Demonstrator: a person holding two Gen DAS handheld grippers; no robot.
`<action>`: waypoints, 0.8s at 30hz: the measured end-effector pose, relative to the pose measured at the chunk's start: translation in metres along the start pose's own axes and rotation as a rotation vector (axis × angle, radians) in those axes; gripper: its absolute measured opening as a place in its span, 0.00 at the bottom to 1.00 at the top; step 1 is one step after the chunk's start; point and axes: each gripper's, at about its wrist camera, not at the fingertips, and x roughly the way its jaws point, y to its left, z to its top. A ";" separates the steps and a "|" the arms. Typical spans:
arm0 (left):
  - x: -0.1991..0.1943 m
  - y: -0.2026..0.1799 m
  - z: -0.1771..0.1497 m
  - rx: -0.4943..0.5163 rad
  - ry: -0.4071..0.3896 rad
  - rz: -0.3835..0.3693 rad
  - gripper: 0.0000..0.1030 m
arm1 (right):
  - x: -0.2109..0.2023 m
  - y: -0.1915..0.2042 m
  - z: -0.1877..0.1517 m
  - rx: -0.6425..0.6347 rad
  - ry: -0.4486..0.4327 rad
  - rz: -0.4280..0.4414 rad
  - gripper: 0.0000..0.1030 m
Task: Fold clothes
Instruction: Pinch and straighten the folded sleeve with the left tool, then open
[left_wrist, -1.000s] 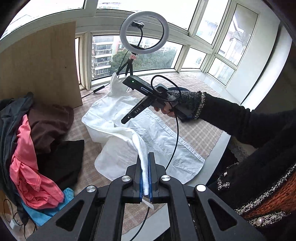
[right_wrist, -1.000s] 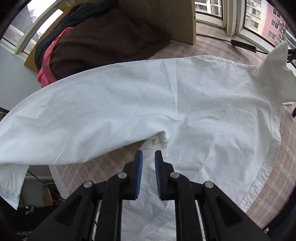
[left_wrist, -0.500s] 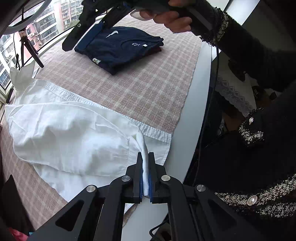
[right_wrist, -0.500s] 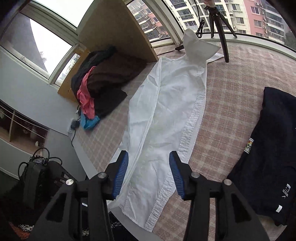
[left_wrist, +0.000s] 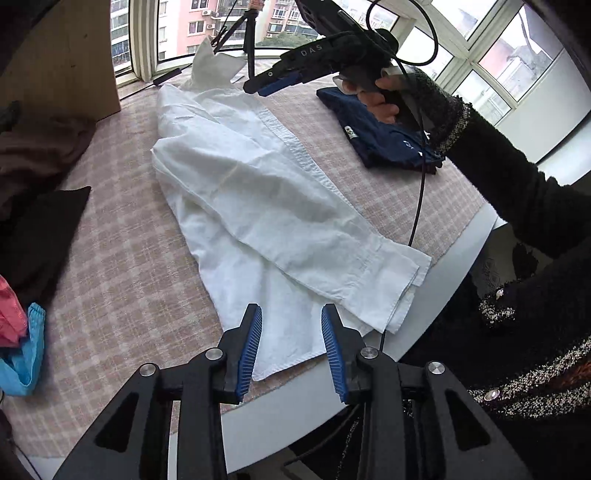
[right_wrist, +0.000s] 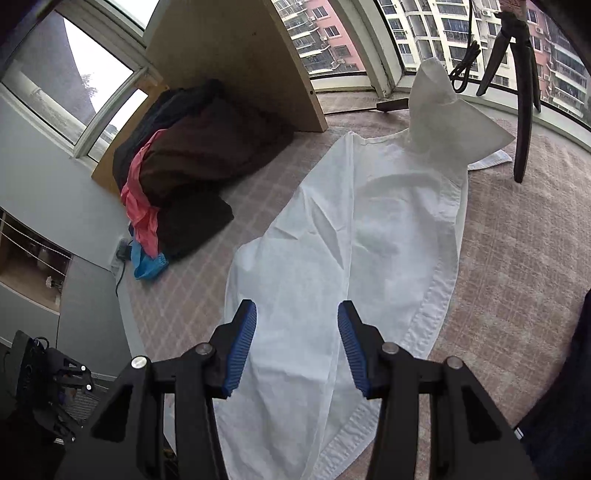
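Observation:
A white shirt (left_wrist: 266, 199) lies in a long narrow fold on the pink checked cloth, its collar end standing up by the window (right_wrist: 439, 107). A sleeve with its cuff (left_wrist: 384, 280) lies on top near the table's front edge. My left gripper (left_wrist: 291, 332) is open just above the shirt's near end, nothing between its blue pads. In the left wrist view a hand holds my right gripper (left_wrist: 273, 83) in the air over the shirt's far part. My right gripper (right_wrist: 297, 343) is open above the shirt (right_wrist: 354, 236), holding nothing.
A folded navy garment (left_wrist: 373, 129) lies at the right of the cloth. A pile of brown, black, pink and blue clothes (right_wrist: 184, 173) sits at the left, against a wooden board (right_wrist: 236, 55). A tripod leg (right_wrist: 522, 110) stands beyond the collar. The white table edge (left_wrist: 458, 251) is close.
My left gripper has let go of the white fabric and opened; the sleeve now lies flat on the shirt. My right gripper, nearly shut a second ago, opened and rose above the shirt.

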 end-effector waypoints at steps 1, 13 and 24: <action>0.007 0.009 0.008 -0.011 -0.004 -0.003 0.31 | 0.006 0.001 0.008 -0.016 0.004 -0.008 0.44; 0.110 0.106 0.079 -0.241 -0.038 -0.133 0.29 | 0.064 -0.054 0.059 0.062 0.017 0.021 0.48; 0.137 0.136 0.098 -0.306 -0.081 -0.200 0.29 | 0.097 -0.066 0.069 0.072 0.055 0.094 0.48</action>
